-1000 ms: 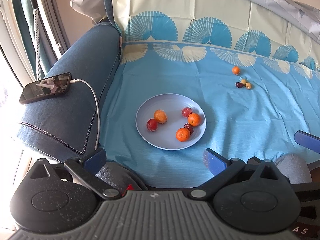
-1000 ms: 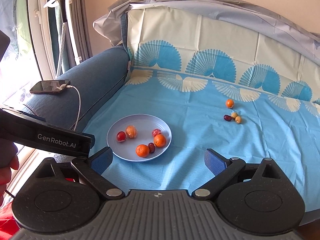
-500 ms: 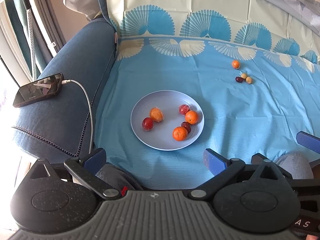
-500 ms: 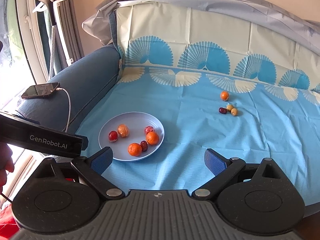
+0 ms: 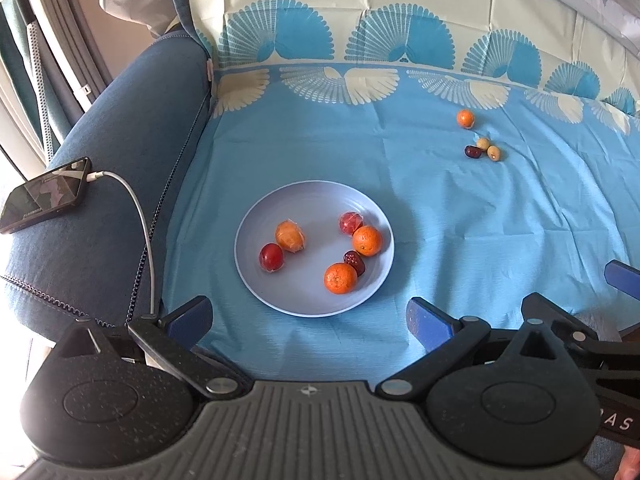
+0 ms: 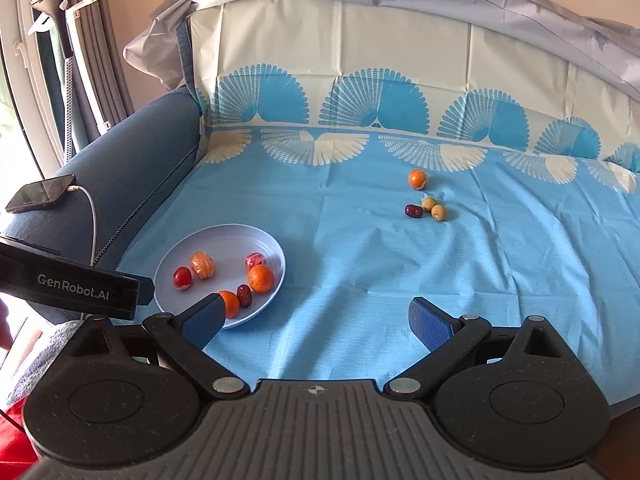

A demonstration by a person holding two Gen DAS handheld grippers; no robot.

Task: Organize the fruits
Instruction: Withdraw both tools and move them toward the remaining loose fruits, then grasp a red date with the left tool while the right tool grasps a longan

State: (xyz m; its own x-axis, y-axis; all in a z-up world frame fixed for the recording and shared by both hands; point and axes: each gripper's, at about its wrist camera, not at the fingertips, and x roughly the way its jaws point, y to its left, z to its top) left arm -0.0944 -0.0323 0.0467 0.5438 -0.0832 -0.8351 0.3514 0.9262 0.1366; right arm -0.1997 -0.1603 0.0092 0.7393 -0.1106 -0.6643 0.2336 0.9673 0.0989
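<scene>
A pale blue plate (image 5: 312, 204) (image 6: 224, 236) lies on the blue cloth and holds several fruits: oranges, wrapped red fruits and a dark date. Further back on the cloth lie a small orange (image 5: 465, 118) (image 6: 417, 179), a dark date (image 5: 472, 152) (image 6: 413, 211) and two yellowish fruits (image 5: 494, 153) (image 6: 438, 212). My left gripper (image 5: 308, 318) is open and empty just in front of the plate. My right gripper (image 6: 316, 320) is open and empty, to the right of the plate; its left finger covers part of one orange.
A phone (image 5: 44, 194) on a white charging cable (image 5: 138, 216) lies on the blue sofa armrest (image 5: 120, 152) at the left. The patterned cloth runs up the sofa back. A garment steamer (image 6: 60, 4) stands by the window.
Both grippers have moved forward and lower toward the cloth; the plate and the loose fruits look nearer. Both jaws stay open. No fruit has moved.
</scene>
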